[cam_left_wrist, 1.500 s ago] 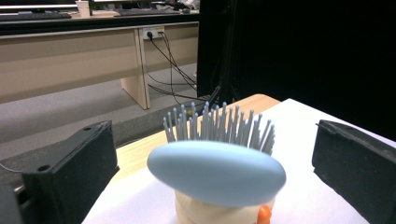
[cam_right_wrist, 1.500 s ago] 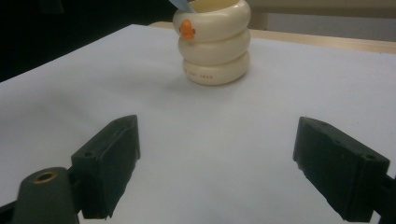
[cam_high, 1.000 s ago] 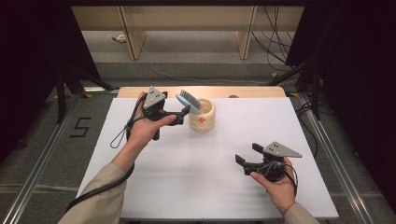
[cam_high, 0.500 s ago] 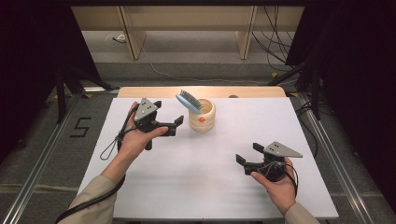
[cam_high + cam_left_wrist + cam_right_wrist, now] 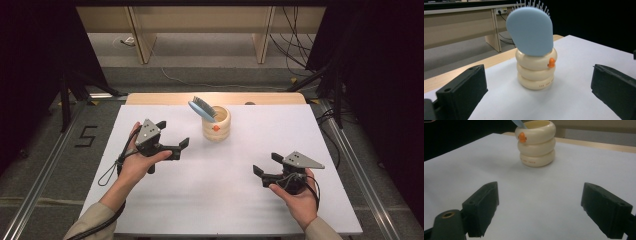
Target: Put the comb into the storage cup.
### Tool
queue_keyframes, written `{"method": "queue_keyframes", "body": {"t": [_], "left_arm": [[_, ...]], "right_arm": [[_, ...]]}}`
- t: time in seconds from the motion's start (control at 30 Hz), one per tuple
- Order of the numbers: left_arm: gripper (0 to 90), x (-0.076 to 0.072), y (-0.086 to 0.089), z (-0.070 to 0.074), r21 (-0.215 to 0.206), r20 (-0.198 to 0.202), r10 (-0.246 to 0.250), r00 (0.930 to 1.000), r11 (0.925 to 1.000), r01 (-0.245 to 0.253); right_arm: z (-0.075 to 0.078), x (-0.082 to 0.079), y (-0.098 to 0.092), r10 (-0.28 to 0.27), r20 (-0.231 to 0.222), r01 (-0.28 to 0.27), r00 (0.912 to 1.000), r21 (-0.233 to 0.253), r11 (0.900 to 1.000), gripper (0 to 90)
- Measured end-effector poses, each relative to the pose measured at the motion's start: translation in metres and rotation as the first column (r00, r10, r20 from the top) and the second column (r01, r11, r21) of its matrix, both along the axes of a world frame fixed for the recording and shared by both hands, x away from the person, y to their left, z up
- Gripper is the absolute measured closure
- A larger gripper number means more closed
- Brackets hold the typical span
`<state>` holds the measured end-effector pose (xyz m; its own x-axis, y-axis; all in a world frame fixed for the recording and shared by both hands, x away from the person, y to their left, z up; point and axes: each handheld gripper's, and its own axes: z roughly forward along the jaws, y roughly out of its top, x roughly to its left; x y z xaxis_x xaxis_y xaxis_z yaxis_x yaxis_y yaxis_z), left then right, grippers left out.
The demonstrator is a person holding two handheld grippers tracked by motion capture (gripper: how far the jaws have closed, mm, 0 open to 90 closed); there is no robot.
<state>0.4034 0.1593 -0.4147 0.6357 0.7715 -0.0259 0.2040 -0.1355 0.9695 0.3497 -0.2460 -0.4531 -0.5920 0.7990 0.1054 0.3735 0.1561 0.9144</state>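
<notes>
A cream ringed cup (image 5: 216, 126) with a small orange knob stands near the back middle of the white table (image 5: 220, 200). A light blue hairbrush (image 5: 202, 108) stands in it, head up and leaning left, bristles showing behind. The left gripper view faces the cup (image 5: 536, 71) and the brush's smooth back (image 5: 530, 31). My left gripper (image 5: 174, 148) hovers left of the cup, open and empty. My right gripper (image 5: 264, 165) is open and empty at the front right. From there the cup (image 5: 536, 143) lies ahead.
A wooden strip (image 5: 150, 98) runs along the table's far edge. Behind it are desk legs (image 5: 140, 35) and cables on the floor. Metal rails (image 5: 45, 165) flank the table on both sides. A number 5 (image 5: 86, 136) is marked on the floor at left.
My left gripper let go of the brush, which now rests in the cup, and drew back to the left and toward me. The right gripper has not moved.
</notes>
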Motion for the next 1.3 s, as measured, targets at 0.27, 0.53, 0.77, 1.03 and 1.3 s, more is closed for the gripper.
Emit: {"method": "queue_keyframes", "body": {"t": [0.27,0.53,0.77,1.03,1.3], "left_arm": [[0.4,-0.012,0.008,-0.016,0.016,-0.020,-0.004,0.9998,0.9999,0.005],[2.1,-0.022,0.013,-0.033,0.024,-0.030,-0.005,0.9995,0.9997,0.006],[2.0,-0.029,0.019,-0.040,0.029,-0.026,0.003,0.9997,0.9996,-0.002],[2.0,-0.036,0.029,-0.043,0.036,-0.018,0.023,0.9996,0.9991,-0.022],[2.0,-0.042,0.038,-0.045,0.035,-0.021,0.039,0.9990,0.9986,-0.039]], "right_arm": [[0.001,0.000,-0.002,-0.003,0.006,0.003,1.0000,-0.005,1.000,15.8],[0.001,-0.001,-0.002,0.003,0.009,-0.003,1.0000,-0.019,1.000,15.8],[0.001,-0.001,-0.003,0.002,0.010,-0.001,0.9999,-0.019,1.000,15.8],[0.002,-0.001,-0.006,-0.003,0.013,0.003,0.9999,-0.017,1.000,15.8],[0.001,-0.002,-0.006,0.002,0.009,-0.001,1.0000,-0.023,1.000,15.8]]}}
